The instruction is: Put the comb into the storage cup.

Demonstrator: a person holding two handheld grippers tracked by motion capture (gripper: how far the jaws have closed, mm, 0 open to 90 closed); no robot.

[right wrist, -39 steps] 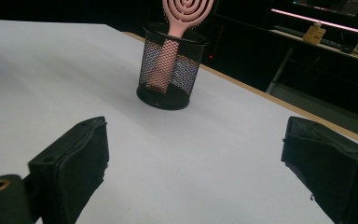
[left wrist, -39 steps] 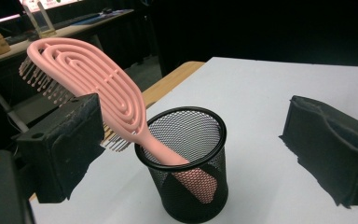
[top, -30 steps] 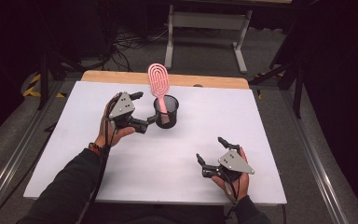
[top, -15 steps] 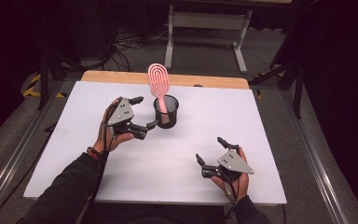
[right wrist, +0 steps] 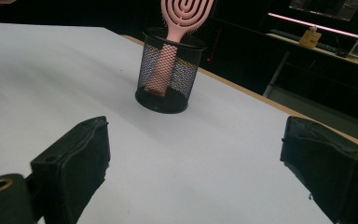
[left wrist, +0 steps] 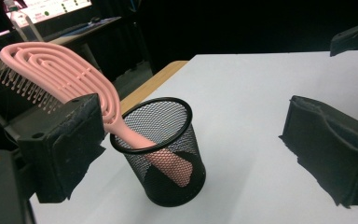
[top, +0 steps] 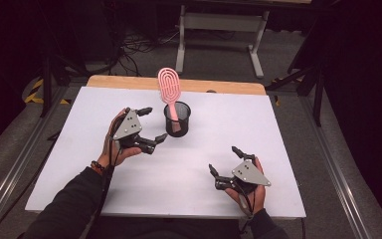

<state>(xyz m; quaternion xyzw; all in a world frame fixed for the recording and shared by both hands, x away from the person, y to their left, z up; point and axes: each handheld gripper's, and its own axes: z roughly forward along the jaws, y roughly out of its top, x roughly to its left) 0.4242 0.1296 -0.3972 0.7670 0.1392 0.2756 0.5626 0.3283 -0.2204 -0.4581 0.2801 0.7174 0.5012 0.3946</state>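
**Pink hairbrush standing in a mesh cup, both grippers empty**

You are at a white bench (top: 278, 129) with a gripper in each hand. A black wire-mesh cup (top: 177, 118) stands upright near the far middle of the bench. A pink hairbrush (top: 169, 91) sits in it handle-down, leaning against the rim, with its oval, slotted head sticking up above the cup and tilted toward the far left.

Your left gripper (top: 151, 125) is just left of the cup, close beside it but not touching. Its jaws are spread wide apart and hold nothing. In the left gripper view the cup (left wrist: 161, 151) and the brush (left wrist: 60, 77) sit between the two jaw pads, nearer the left one.

Your right gripper (top: 224, 160) is near the front right of the bench, well apart from the cup. Its jaws are also wide apart and empty. In the right gripper view the cup (right wrist: 168, 70) stands farther off, beyond the jaws.
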